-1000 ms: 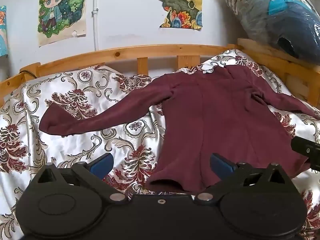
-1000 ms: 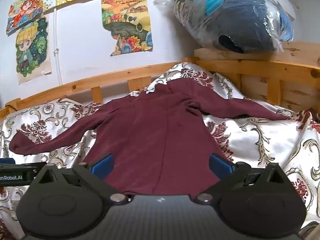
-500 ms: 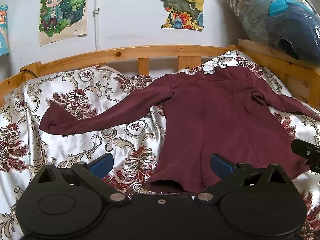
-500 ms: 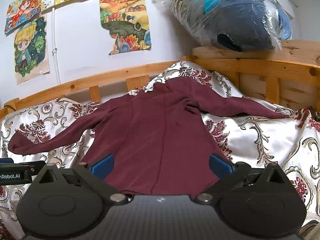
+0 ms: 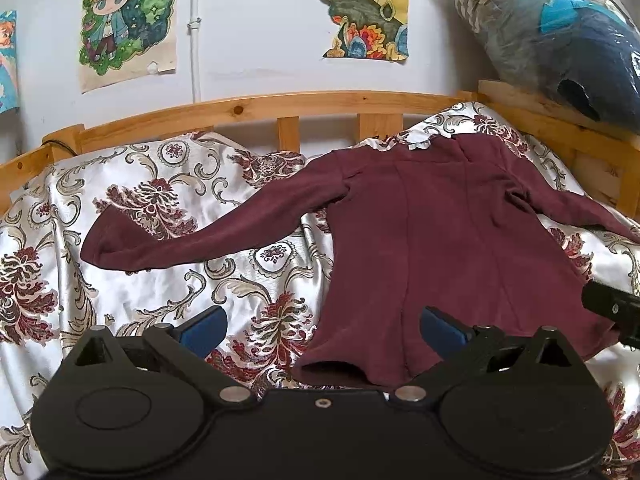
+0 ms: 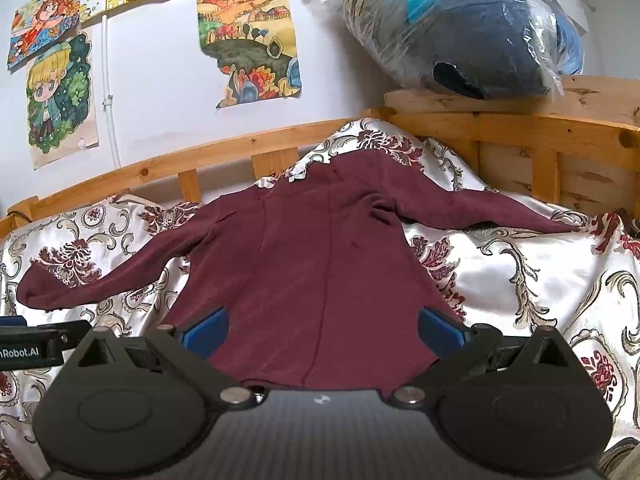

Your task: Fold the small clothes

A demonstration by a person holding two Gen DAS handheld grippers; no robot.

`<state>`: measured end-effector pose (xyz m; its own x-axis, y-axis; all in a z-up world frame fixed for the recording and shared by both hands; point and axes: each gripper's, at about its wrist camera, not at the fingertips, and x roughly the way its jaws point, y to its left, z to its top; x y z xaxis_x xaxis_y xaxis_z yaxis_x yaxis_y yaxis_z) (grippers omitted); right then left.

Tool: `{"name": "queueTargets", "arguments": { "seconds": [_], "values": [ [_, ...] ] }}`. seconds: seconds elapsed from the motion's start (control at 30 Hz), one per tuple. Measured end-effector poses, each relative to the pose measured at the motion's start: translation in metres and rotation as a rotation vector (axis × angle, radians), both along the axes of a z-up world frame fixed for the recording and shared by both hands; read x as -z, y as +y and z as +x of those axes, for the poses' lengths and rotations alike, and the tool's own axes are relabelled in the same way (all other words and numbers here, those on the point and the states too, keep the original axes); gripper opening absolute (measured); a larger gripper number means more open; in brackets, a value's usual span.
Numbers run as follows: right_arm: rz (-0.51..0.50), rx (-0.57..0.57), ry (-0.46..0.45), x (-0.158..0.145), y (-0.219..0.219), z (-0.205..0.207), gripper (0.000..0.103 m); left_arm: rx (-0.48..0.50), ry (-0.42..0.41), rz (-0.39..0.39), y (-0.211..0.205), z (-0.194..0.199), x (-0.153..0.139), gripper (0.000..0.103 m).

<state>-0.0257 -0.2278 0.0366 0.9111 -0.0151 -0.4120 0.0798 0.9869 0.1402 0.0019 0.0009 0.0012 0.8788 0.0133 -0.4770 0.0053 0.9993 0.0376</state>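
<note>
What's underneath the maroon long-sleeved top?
The maroon long-sleeved top lies spread on a shiny white floral bedspread. Whatever the top covers is hidden.

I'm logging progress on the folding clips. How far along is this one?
Done: the maroon top lies spread flat on the patterned bedspread, both sleeves stretched out to the sides. In hand: nothing yet; the left gripper and right gripper hover near the hem with jaws open and empty. Left: every fold, since sleeves and body show none.
</note>
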Motion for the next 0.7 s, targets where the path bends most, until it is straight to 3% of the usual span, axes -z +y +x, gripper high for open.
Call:
{"name": "queueTargets", "arguments": {
  "seconds": [0.7],
  "values": [
    [0.006,-0.005,-0.002,0.0008,-0.0005,0.0000,0.103,-0.003,-0.004,0.004,0.0001,-0.0015,-0.0019,0.102]
  ]
}}
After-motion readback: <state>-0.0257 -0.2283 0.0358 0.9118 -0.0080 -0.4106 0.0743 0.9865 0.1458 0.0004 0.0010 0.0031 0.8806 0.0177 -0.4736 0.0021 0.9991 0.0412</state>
